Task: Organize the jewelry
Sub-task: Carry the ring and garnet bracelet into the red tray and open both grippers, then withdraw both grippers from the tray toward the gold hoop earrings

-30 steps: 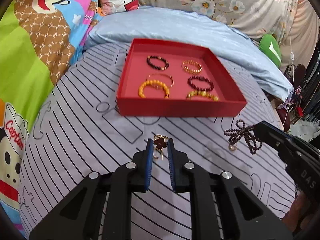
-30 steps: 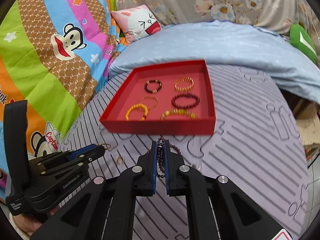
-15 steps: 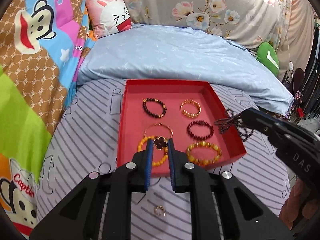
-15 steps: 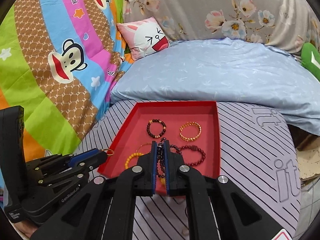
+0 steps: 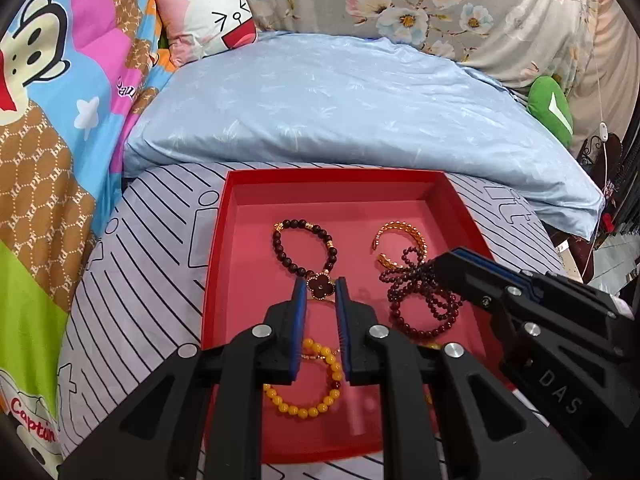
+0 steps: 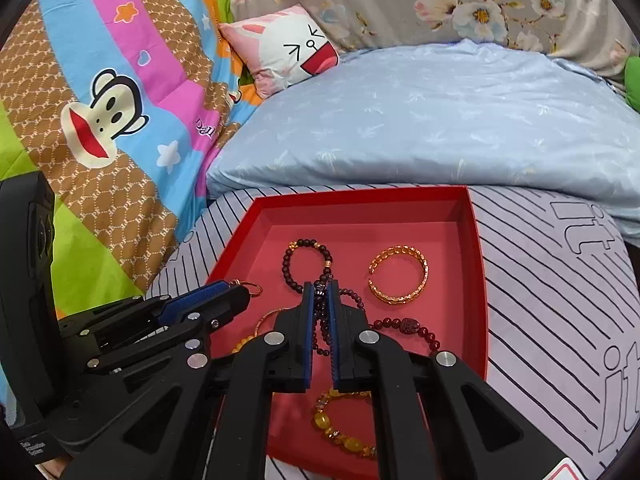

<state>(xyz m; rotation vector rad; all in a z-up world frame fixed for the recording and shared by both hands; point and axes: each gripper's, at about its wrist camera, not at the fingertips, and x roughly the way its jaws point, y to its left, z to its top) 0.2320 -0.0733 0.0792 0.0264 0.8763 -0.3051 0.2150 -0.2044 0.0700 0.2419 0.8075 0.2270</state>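
Striped bedding carries a red tray (image 5: 218, 240). Both grippers, over bedding a second ago, are now held above it: left gripper (image 5: 320, 286) clamped on a clover charm (image 5: 320, 287), right gripper (image 6: 319, 290) closed on a garnet strand (image 5: 416, 276). Amber beads (image 6: 340, 436) are fully seen only from the right.

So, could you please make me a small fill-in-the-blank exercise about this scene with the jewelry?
1. The tray that holds the bracelets is ____ in colour.
2. The left gripper is shut on a piece with a dark ____-shaped charm.
3. The right gripper is shut on a string of dark ____ beads.
4. The open gold bangle lies ____ the tray.

Missing words: red; clover; red; inside
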